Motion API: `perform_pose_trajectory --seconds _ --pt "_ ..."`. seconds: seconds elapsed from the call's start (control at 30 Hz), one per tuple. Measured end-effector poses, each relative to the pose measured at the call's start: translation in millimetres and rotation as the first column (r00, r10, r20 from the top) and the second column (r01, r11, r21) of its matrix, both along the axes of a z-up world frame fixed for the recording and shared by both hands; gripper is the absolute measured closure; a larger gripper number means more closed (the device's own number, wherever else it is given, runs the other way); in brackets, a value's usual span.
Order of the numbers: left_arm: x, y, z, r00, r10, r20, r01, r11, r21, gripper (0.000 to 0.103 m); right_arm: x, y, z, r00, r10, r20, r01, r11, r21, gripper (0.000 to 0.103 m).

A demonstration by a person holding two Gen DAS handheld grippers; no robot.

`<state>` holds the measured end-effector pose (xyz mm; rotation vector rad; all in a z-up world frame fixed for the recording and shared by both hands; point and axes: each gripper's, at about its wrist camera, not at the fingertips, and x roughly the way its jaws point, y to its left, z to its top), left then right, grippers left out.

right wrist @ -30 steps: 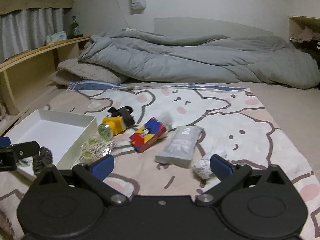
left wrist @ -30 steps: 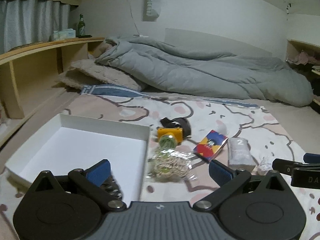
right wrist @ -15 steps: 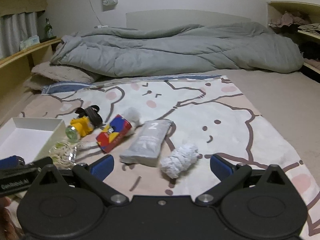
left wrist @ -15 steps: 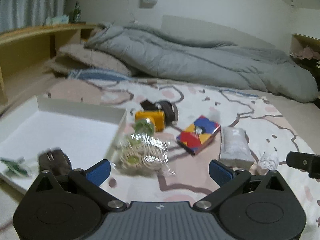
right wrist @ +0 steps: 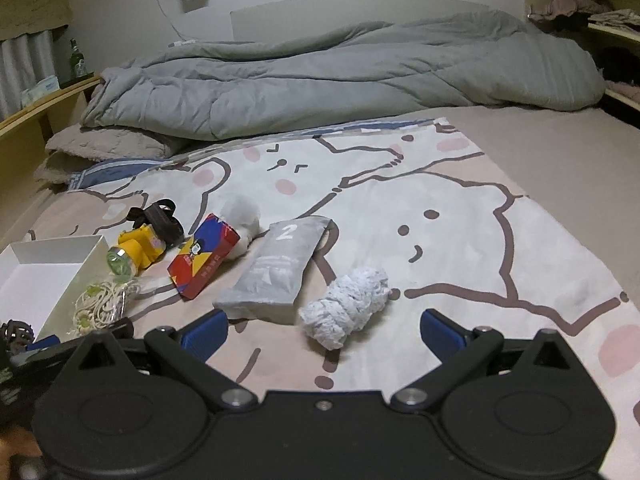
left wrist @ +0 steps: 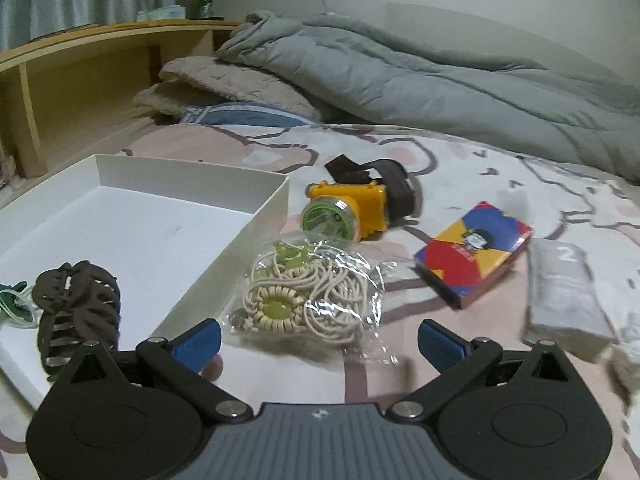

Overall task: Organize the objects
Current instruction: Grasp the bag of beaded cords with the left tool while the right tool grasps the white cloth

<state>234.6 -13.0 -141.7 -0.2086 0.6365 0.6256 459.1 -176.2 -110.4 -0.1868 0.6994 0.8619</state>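
Note:
A white open box [left wrist: 192, 169] lies on the bed at left, holding a brown hair claw [left wrist: 78, 305] and a small green item [left wrist: 12, 304]. Beside it lie a clear bag of cream cord [left wrist: 308, 292], a yellow headlamp [left wrist: 352, 210], a colourful card box [left wrist: 476, 252] and a grey pack marked 2 [left wrist: 560, 288]. My left gripper [left wrist: 318, 342] is open and empty just before the cord bag. My right gripper [right wrist: 322, 330] is open and empty, with a white-blue rolled cloth [right wrist: 346, 312] between its fingers' line. The grey pack [right wrist: 280, 268] lies left of the cloth.
A grey duvet [right wrist: 340, 76] is heaped across the back of the bed. A wooden shelf [left wrist: 80, 64] runs along the left with a green bottle [left wrist: 205, 0]. A white fluffy ball [right wrist: 242, 216] lies behind the card box [right wrist: 204, 256]. The cartoon sheet [right wrist: 460, 216] spreads to the right.
My left gripper has moved right from over the box to in front of the cord bag. My right gripper has moved right and closer to the rolled cloth.

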Motion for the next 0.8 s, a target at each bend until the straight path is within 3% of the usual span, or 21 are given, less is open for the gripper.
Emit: perform_pose_trajectory --seconds 0.17,0.23,0.4,0.5,0.63,0.8 --pt "15.4 -0.9 -6.6 0.998 0.041 -0.052 -0.039 0.998 0.050 0.005 4.3 4.5 -3.9 1.000 -0.003 -0.004 0.003 1.000 -0.006 0.000" --pt "16.6 -2.1 -7.3 0.997 0.042 -0.061 -0.039 0.998 0.052 0.022 6.0 5.7 -4.7 1.000 -0.003 -0.009 0.003 1.000 0.002 0.000" --pt "12.7 1.5 -9.0 0.999 0.015 -0.052 -0.017 0.999 -0.044 0.052 15.4 9.3 -8.0 0.999 -0.019 -0.051 0.020 1.000 0.014 0.002" --pt "9.2 -6.6 -8.0 0.999 -0.007 -0.054 0.005 0.999 -0.036 0.064 21.0 13.4 -12.5 0.995 -0.031 -0.096 0.033 0.999 0.018 0.022" --pt "1.5 -8.0 -7.3 0.999 -0.027 -0.034 0.025 0.998 -0.057 0.073 29.1 17.7 -18.8 0.985 -0.088 -0.146 0.091 0.996 0.010 0.031" --pt "-9.3 -9.0 -2.5 0.997 -0.076 -0.019 0.074 0.992 -0.105 0.077 38.2 24.6 -28.8 0.974 -0.140 -0.176 0.136 0.990 -0.034 0.044"
